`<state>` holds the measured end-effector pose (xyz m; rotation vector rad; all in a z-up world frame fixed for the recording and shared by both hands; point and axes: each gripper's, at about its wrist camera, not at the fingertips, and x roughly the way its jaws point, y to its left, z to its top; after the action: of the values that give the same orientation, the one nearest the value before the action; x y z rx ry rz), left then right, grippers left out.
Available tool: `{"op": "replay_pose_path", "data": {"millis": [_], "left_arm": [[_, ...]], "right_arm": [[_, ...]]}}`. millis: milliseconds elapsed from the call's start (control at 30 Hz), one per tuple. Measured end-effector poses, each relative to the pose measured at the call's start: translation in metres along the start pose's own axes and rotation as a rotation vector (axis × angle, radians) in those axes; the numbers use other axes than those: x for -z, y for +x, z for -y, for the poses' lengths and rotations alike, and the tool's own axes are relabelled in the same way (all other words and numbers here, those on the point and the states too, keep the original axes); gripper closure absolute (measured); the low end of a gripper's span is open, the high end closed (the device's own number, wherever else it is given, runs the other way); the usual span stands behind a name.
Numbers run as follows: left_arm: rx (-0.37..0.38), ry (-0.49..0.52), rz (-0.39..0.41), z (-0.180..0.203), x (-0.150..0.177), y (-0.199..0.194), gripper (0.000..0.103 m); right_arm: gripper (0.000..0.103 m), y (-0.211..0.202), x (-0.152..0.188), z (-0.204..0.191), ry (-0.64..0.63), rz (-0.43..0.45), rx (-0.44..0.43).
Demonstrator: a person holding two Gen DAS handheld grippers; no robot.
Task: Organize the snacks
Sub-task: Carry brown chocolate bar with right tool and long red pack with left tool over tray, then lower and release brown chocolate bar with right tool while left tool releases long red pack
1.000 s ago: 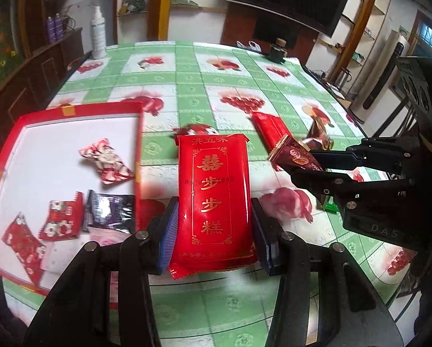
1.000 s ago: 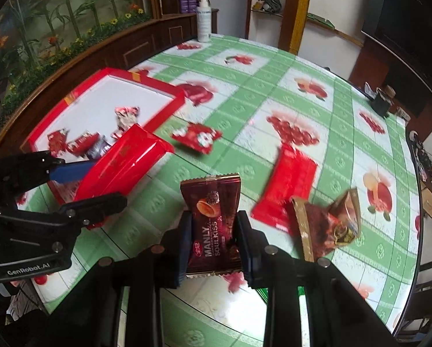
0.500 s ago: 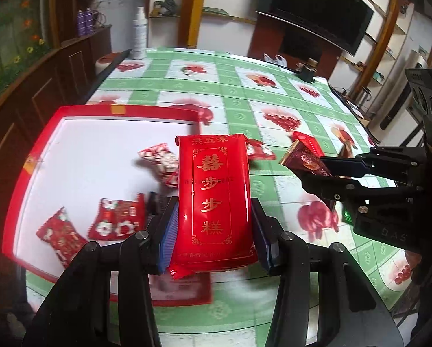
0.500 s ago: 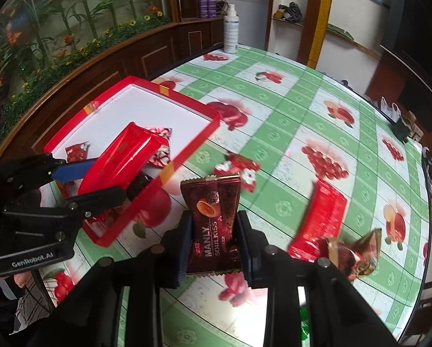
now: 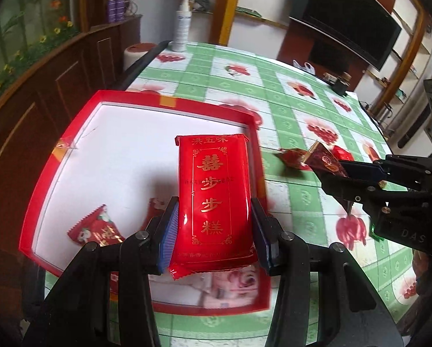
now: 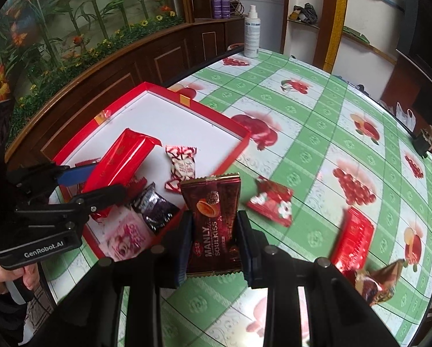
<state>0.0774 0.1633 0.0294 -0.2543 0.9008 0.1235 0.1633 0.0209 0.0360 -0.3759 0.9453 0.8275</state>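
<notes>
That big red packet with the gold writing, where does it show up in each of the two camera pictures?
Left wrist view: the red packet fills the lower middle, clamped in the left gripper, above the red tray.
Right wrist view: the same packet is at the left, seen edge-on and slanting, above the tray.
Shared landmark: the white spray bottle at the table's far edge.

The tray (image 6: pixel 230 121) sits on the surface (image 6: pixel 317 150), near its left edge. Small snack packets (image 6: pixel 182 167) lie in the tray. To the right of the tray, more packets (image 6: pixel 271 202) lie on the surface. A bottle (image 6: pixel 251 33) stands at the far edge, behind the tray
</notes>
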Motion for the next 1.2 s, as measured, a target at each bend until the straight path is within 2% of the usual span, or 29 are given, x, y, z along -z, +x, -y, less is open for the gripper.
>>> {"op": "replay_pose_path", "data": {"millis": [400, 867, 1200], "left_arm": [[-0.047, -0.057, 0.007, -0.019, -0.019, 0.011, 0.057], [-0.129, -0.121, 0.013, -0.038, -0.039, 0.036, 0.057], [-0.183, -0.140, 0.010, -0.054, -0.041, 0.044, 0.057]], "right_arm": [[0.071, 0.032, -0.030, -0.003, 0.001, -0.005, -0.039], [0.071, 0.070, -0.074, 0.003, 0.032, 0.032, -0.095], [0.071, 0.094, -0.094, -0.013, 0.038, 0.032, -0.163]]}}
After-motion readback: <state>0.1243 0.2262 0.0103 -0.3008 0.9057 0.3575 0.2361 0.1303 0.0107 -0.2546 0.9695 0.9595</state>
